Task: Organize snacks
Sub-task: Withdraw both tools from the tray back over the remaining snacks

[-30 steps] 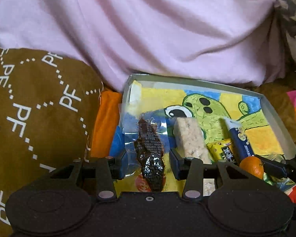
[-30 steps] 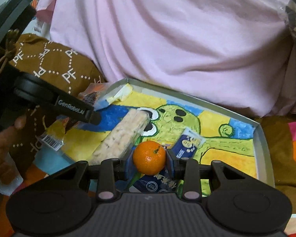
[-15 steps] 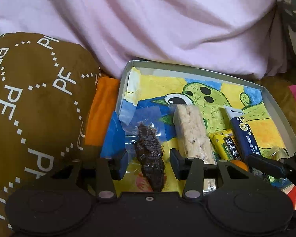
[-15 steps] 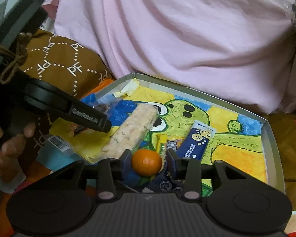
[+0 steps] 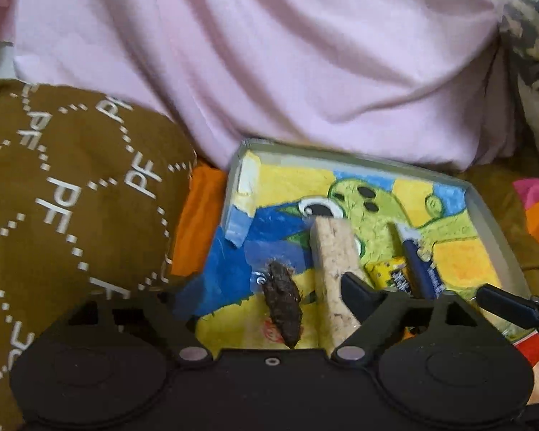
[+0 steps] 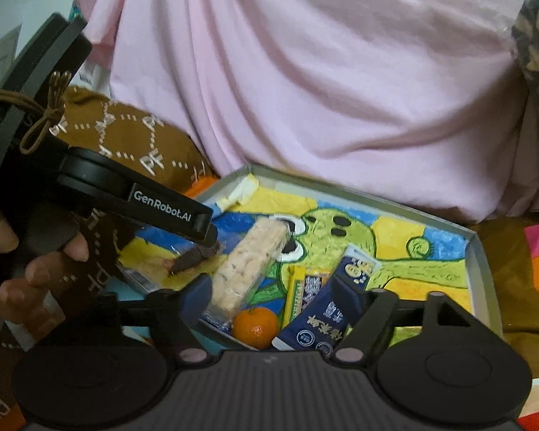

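Note:
A grey tray [image 5: 341, 152] with a green cartoon picture holds the snacks. A dark snack in a clear packet [image 5: 282, 305] lies between the jaws of my left gripper [image 5: 266, 298], which are opening, and neither pad touches it. To its right lie a beige cereal bar [image 5: 332, 262], a yellow packet [image 5: 395, 276] and a blue packet [image 5: 420, 269]. In the right wrist view a mandarin [image 6: 257, 327] rests at the tray's near edge between the opening jaws of my right gripper [image 6: 273, 301], untouched. One of the left gripper's fingers [image 6: 176, 215] hangs over the dark snack [image 6: 194, 256].
Pink cloth [image 5: 287, 54] rises behind the tray [image 6: 359, 194]. A brown "PF" cushion [image 5: 61, 186] and orange fabric [image 5: 197, 222] lie to its left. A person's hand [image 6: 25, 273] holds the left gripper. Patterned fabric [image 5: 535, 57] sits at the upper right.
Both grippers have opened wide. The left one let go of the dark snack packet and the right one let go of the mandarin. Both snacks now lie in the tray.

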Tool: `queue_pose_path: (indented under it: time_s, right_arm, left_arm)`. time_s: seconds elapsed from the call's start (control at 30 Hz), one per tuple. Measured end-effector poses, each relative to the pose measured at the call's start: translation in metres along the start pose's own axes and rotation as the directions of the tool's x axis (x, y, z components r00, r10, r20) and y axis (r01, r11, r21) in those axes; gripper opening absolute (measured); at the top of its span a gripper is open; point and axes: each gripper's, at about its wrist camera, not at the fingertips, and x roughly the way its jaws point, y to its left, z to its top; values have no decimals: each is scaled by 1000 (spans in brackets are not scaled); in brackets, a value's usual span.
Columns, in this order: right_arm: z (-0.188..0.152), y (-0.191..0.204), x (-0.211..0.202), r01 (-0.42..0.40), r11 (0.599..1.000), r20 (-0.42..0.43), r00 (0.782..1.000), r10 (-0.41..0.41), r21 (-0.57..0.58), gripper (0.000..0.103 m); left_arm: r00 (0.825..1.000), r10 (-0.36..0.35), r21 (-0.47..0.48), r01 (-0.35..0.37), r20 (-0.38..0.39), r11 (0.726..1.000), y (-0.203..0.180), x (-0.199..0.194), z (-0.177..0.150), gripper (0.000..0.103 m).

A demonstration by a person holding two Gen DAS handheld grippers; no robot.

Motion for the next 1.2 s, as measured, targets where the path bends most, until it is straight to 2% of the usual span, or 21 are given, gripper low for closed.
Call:
queue_pose_path:
  time_s: [0.1, 0.3, 0.53, 0.73, 1.07, 1.2]
  right_arm:
    - [4, 1, -18, 6, 1000, 45, 999, -6, 1, 90]
    - [10, 1, -60, 14, 999, 111, 994, -18, 34, 102]
    - [8, -4, -116, -17, 995, 128, 992, 4, 95, 103]
    - [-8, -4, -157, -3, 993, 137, 990, -14, 119, 103]
    - [-40, 0, -204, 32, 993, 99, 994, -44, 115, 103]
    - [-55, 5, -217, 33, 991, 64, 997, -41, 131, 103]
  left_arm:
    - [999, 1, -13, -1, 39, 1000, 1, -20, 0, 97]
    - [995, 8, -13, -7, 102, 1000, 2, -63, -2, 102]
    - [987, 32, -13, -30, 155, 999, -7, -115, -16, 102]
    - [980, 46, -31, -40, 196, 999, -17, -156, -36, 102]
    - [982, 48, -13, -46, 180, 999, -22, -198, -85, 102]
    - [989, 41, -18, -39, 145, 999, -16, -209, -108, 102]
